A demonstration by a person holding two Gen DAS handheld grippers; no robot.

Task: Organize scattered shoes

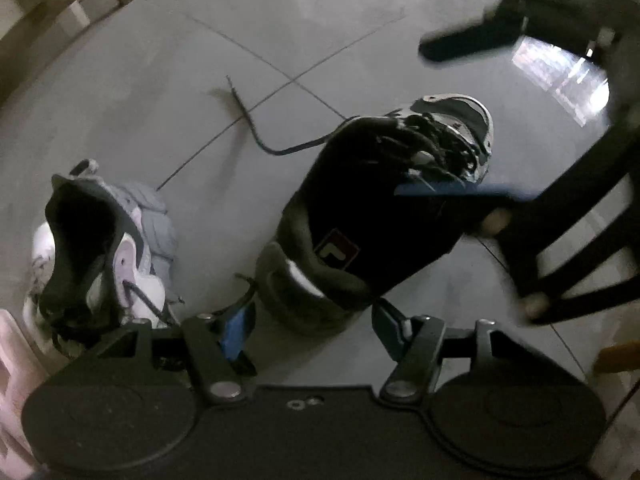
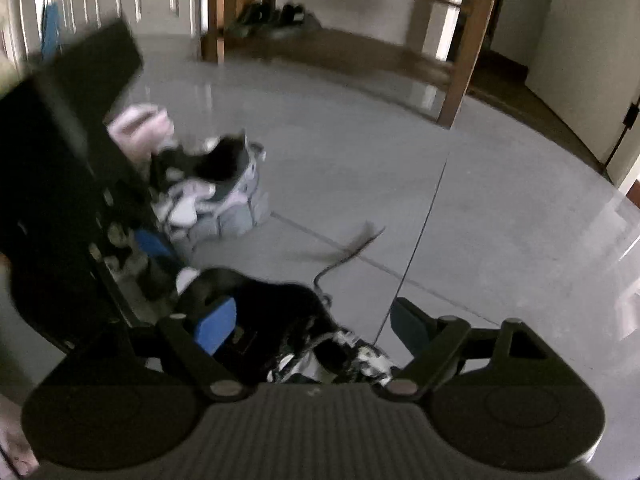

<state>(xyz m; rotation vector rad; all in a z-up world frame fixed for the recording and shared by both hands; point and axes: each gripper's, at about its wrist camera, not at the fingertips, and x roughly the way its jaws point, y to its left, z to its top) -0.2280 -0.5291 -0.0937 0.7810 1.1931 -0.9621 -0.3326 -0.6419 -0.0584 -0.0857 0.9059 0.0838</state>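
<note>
Through the left wrist view, your left gripper (image 1: 316,328) stood open, its jaws straddling the heel of the black shoe (image 1: 360,216) on the tiled floor (image 1: 160,80); the grey-white shoe (image 1: 108,248) lay just left. Seat the pads on both heel walls before closing. Through the right wrist view, your right gripper (image 2: 316,328) stood open over the toe; the shoe rack (image 2: 320,40) waited well apart.
</note>
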